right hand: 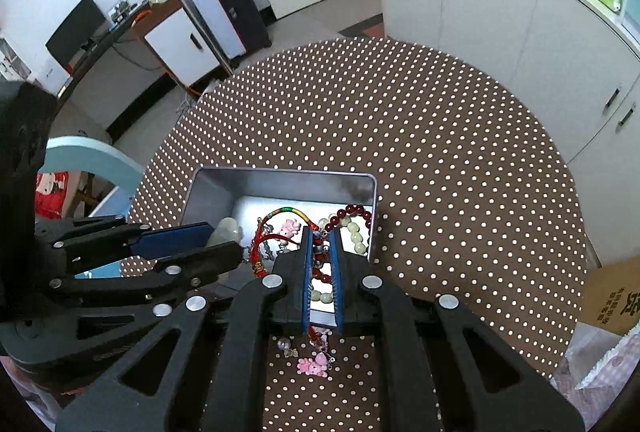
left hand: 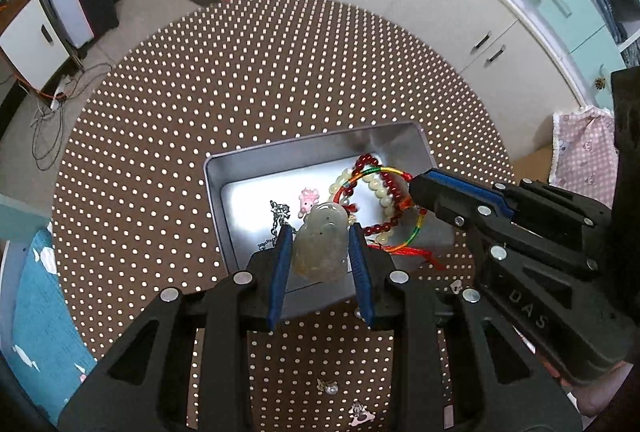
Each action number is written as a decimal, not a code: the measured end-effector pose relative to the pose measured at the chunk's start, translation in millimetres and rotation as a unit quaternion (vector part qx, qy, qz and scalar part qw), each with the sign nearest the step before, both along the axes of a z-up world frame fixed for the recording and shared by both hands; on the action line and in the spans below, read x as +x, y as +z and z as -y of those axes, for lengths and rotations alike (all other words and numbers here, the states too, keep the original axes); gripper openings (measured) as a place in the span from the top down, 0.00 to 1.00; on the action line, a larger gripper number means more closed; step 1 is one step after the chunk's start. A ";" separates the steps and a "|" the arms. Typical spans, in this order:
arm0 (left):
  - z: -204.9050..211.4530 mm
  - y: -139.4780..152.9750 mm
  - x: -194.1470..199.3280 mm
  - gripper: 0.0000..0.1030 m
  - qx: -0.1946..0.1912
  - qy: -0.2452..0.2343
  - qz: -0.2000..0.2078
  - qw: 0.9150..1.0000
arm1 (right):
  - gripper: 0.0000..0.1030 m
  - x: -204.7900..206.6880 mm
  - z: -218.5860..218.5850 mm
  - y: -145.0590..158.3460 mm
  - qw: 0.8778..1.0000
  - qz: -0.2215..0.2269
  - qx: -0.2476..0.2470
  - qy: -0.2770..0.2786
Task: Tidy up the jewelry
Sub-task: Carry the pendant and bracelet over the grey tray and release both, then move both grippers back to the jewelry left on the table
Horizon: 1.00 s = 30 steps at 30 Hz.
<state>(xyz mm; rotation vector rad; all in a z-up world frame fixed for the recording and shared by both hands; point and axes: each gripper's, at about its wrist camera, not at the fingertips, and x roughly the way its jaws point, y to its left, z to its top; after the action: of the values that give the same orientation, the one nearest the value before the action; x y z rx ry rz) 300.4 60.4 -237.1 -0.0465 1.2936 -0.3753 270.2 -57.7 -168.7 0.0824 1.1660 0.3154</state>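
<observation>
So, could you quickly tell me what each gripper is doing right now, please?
Left gripper: closed on the pale jade pendant, above the metal tin.
Right gripper: shut on the red bead bracelet.

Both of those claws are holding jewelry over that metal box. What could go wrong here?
The jade pendant in the left hand-held gripper may slip and hit the tin hard. The multicoloured cord bracelet held by the right hand-held gripper could tangle with the red beads on release.

Both views are evenly lit by soft daylight — strong glare is thrown off the floor of the shallow silver metal tin [left hand: 256, 192]. Edges are bowed and vignetted by fisheye distortion — focus is kept sharp centrally.
</observation>
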 end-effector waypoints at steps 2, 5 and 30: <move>1.2 -7.0 3.2 0.73 0.002 -0.001 -0.007 1.000 | 0.92 1.5 -2.8 -3.3 1.000 -0.005 -0.004 0.005; 3.4 -13.0 8.5 0.73 0.002 -0.002 -0.014 1.000 | 0.90 1.6 -3.8 -1.5 1.000 -0.009 0.001 0.004; 8.4 -9.0 -9.1 0.72 0.011 -0.005 -0.005 1.000 | 0.43 -21.2 45.2 15.4 0.996 -0.005 -0.004 -0.091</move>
<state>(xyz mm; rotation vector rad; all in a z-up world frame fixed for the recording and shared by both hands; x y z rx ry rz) 291.3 52.1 -246.1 -0.0225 1.3075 -0.3693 249.0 -102.9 -153.3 0.1831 1.1608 0.1492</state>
